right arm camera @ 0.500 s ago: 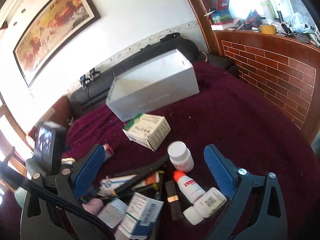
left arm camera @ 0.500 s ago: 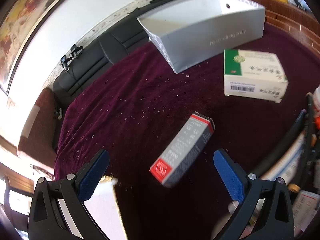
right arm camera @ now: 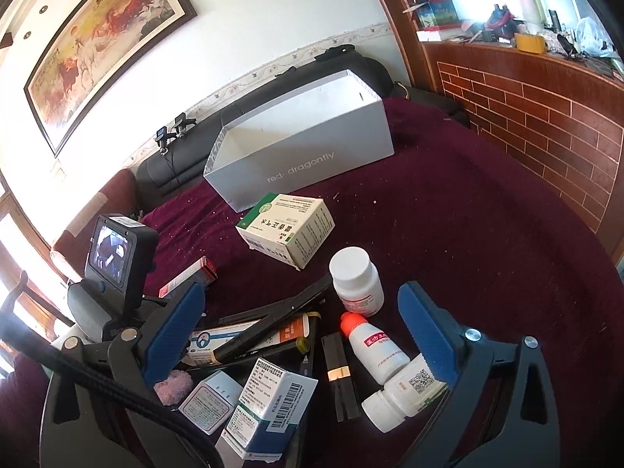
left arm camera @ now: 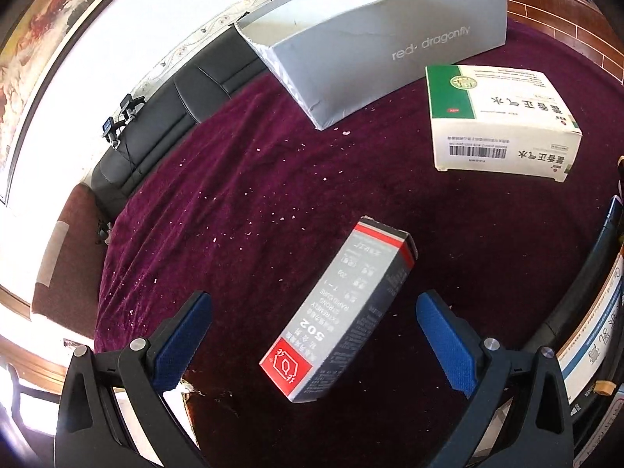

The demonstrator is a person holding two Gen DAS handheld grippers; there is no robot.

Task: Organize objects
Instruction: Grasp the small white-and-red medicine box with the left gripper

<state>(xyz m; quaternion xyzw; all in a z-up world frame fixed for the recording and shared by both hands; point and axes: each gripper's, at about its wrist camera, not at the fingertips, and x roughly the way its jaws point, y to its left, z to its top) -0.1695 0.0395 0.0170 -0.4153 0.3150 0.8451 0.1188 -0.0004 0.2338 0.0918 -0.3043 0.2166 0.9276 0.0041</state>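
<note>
Item: grey-and-red carton (left arm camera: 337, 312), marked "502", long and narrow, lying flat on the maroon-clothed tabletop (left arm camera: 241, 179). In the left wrist view it sits at about 6 o'clock, its red-ended cap nearest the camera and its far end angled toward 1 o'clock. It lies between the two blue pads of the left claw (left arm camera: 312, 335), touching neither.

Handling, judged: thin card, likely light and nearly hollow; stiff along its length, but the broad faces would dent under a hard squeeze. Printed surface looks smooth, so moderately slippery against the pads. Best hold: across the two long side walls near mid-length, pads square to the sides. The carton lies skewed to the claw, so a small turn of the wrist seems needed first.

Left claw: pads spread wide, nothing held.

Right claw (right arm camera: 300, 331): pads likewise wide apart and empty, hovering over a heap of small goods, including a white pill bottle (right arm camera: 357, 279) at 12 o'clock of the claw and an orange-capped bottle (right arm camera: 374, 345) between the pads.

Destination, presumed: open grey box (left arm camera: 374, 43), printed "red dragonfly", at 12 o'clock in the left wrist view, well apart from the carton.

Also present: green-and-white medicine box (left arm camera: 503, 121) at 2 o'clock, just beside the grey box.

Status, judged: nothing visible inside the box; sorting barely begun.
</note>
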